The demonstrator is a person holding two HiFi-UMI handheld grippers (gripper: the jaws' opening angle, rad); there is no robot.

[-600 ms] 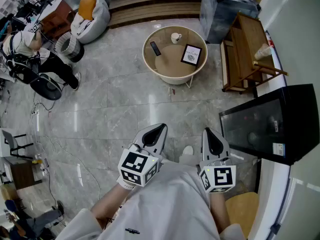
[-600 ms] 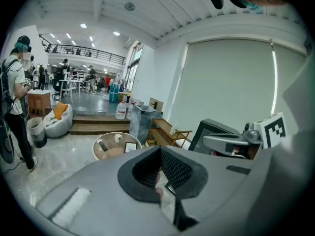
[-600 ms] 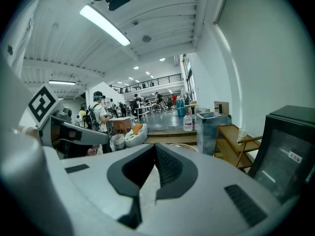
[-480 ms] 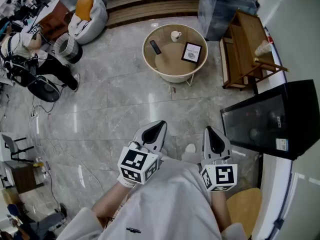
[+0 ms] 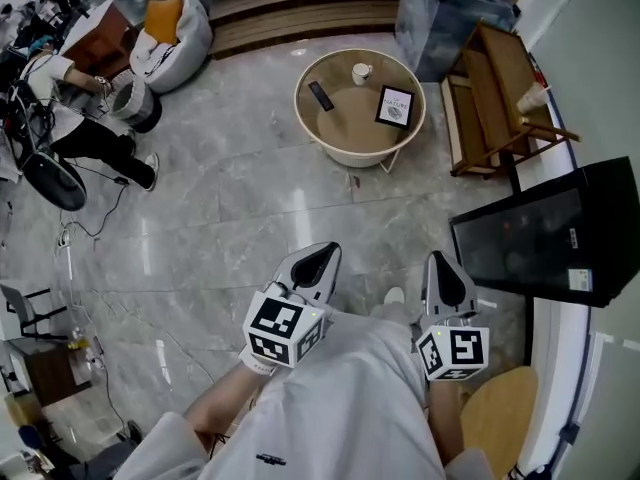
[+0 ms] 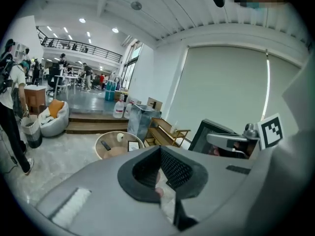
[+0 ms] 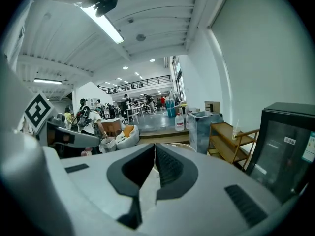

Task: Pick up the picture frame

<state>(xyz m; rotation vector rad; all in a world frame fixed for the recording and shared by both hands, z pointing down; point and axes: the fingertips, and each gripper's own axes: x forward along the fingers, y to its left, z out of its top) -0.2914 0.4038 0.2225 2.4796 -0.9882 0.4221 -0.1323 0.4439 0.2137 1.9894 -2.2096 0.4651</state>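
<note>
Picture frame (image 5: 394, 106): stood on the round table (image 5: 343, 125), well apart from both grippers
Left gripper (image 5: 320, 259): jaws seen pressed together, nothing held
Right gripper (image 5: 446, 268): jaws seen pressed together, nothing held

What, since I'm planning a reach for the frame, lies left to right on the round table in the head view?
remote → cup → picture frame

The right gripper (image 5: 445, 268) has edged slightly right and down.
</note>
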